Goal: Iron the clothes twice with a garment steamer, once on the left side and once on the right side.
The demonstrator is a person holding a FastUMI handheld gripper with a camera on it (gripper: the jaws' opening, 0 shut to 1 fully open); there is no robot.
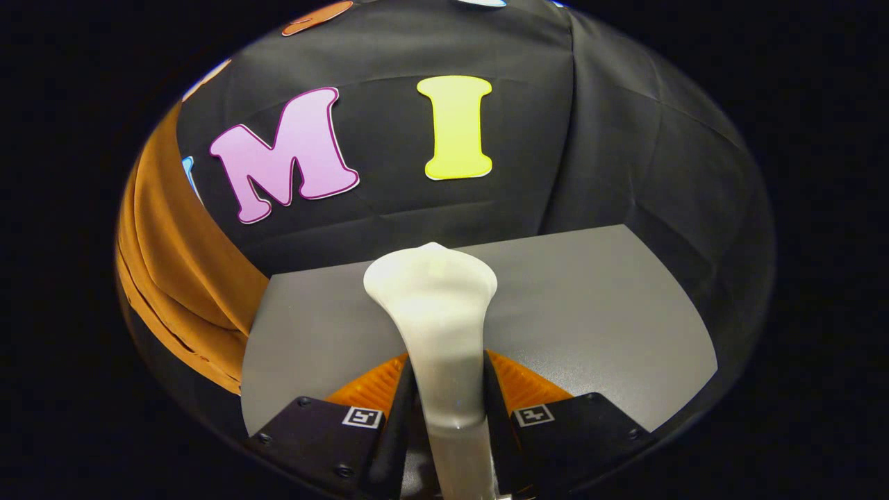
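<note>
While the black cloth wall (611, 139) closes off the scene from 9 o'clock round to 3 o'clock, the grey tabletop (590, 312) lies below it, ahead of the fingers and running out towards 2 o'clock. An orange-brown garment (177, 278) hangs in folds at 9 o'clock, just beside the tabletop's near corner; whether it touches the tabletop cannot be told. The white garment steamer (437, 312) stands at centre, its slim handle rising from 6 o'clock and widening to a flared head at 12 o'clock over the tabletop. The hand-held gripper (448, 417) is clenched on that handle, one finger pressed against each side of it, at 6 o'clock.
</note>
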